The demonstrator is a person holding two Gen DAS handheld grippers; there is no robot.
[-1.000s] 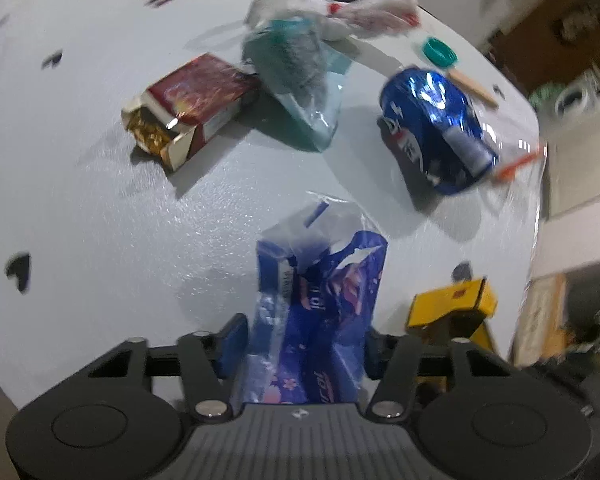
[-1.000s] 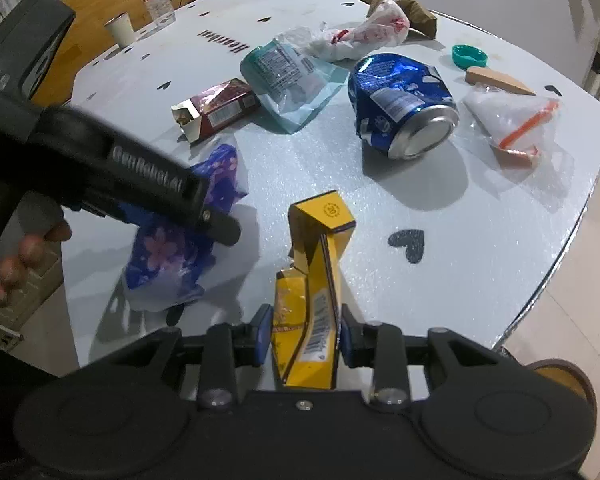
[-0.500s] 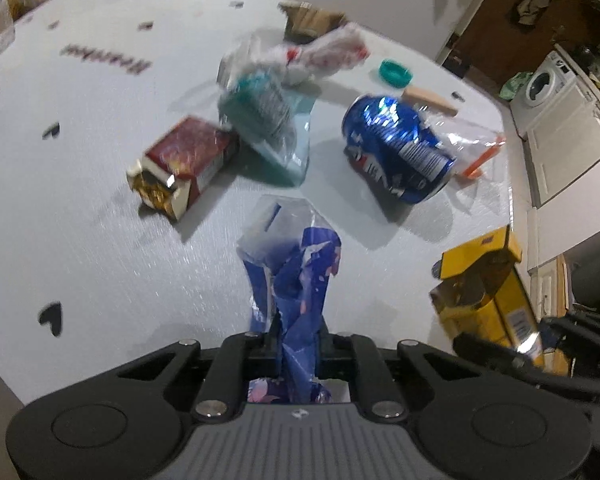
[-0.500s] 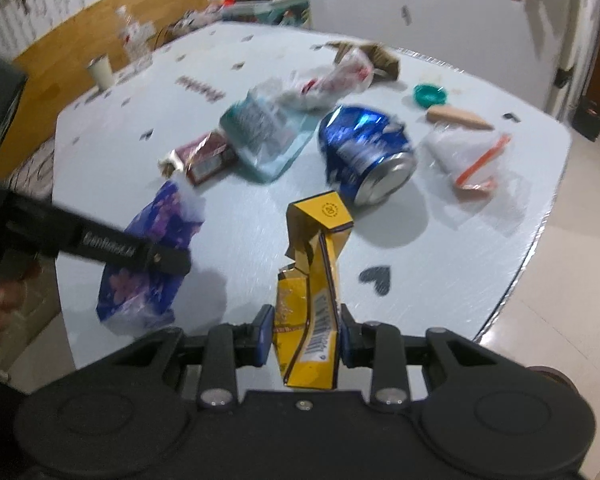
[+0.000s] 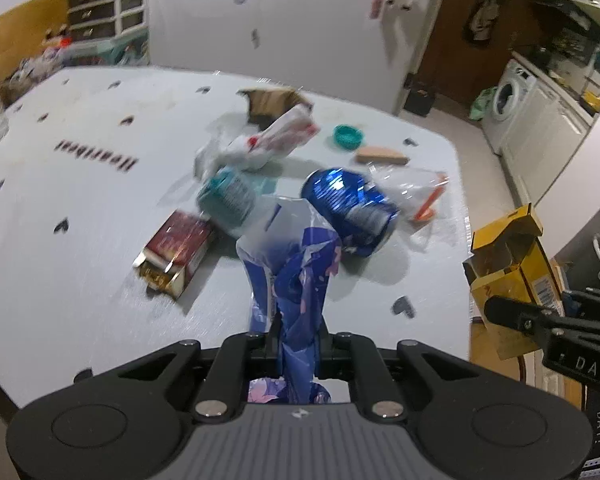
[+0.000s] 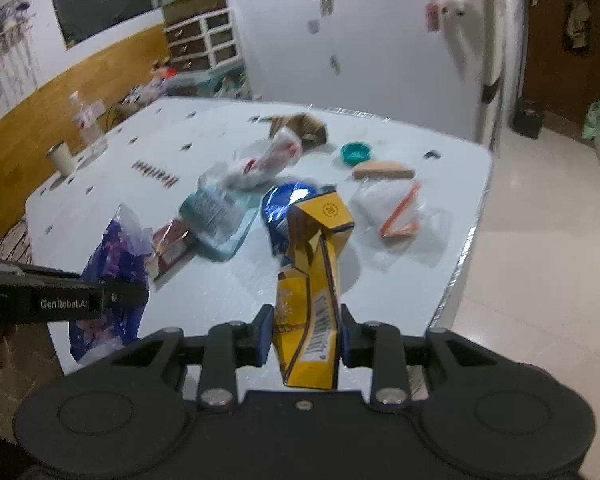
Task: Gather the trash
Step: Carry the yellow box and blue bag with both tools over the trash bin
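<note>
My left gripper (image 5: 298,338) is shut on a blue and purple floral plastic wrapper (image 5: 296,276) and holds it above the near edge of the pale table (image 5: 80,208). The wrapper also shows at the left of the right wrist view (image 6: 112,280). My right gripper (image 6: 304,332) is shut on a crushed yellow carton (image 6: 312,280), lifted off the table; the carton also shows at the right of the left wrist view (image 5: 512,264). A crushed blue can (image 5: 348,208), a red and gold box (image 5: 176,252), a teal packet (image 5: 228,200) and clear bags lie on the table.
A teal lid (image 5: 346,136), a tan wedge (image 5: 380,156), a clear bag with an orange strip (image 6: 396,216), a white and red bag (image 5: 276,140) and brown paper (image 5: 272,100) lie further back. A cup (image 6: 62,158) stands at the far left. A washing machine (image 5: 512,100) stands right.
Both grippers have lifted and drawn back from the table with their items. The left gripper went from open around the wrapper to shut on it. The view now takes in the room.
</note>
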